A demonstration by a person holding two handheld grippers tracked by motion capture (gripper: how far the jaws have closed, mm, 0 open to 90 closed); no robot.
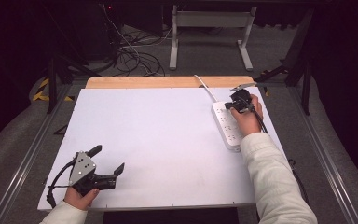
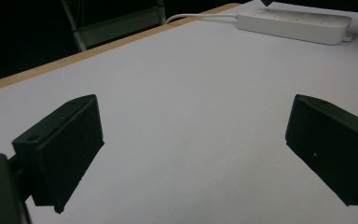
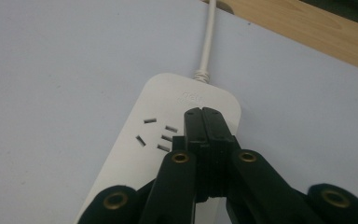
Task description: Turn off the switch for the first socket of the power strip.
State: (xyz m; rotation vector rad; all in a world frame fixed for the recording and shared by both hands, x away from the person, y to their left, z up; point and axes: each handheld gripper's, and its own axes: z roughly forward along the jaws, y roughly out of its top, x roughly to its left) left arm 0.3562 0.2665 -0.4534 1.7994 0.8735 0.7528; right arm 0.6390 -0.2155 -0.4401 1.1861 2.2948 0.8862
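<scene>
A: High view: where is the power strip [image 1: 227,126]?
B: Far right of the table [image 1: 158,140]. Right gripper [image 1: 237,105] clenched empty over its far end (cable side); left gripper [image 1: 108,161] released, near left.

You are working in a lab or recording studio, not a home. Your bench [image 1: 158,135] is a plain white sheet over a wooden top, ringed by black curtains. Beyond its far edge loose cables [image 1: 133,58] tangle on grey carpet beside a metal frame stand [image 1: 209,32]. Aluminium rails [image 1: 25,161] flank the bench.
</scene>
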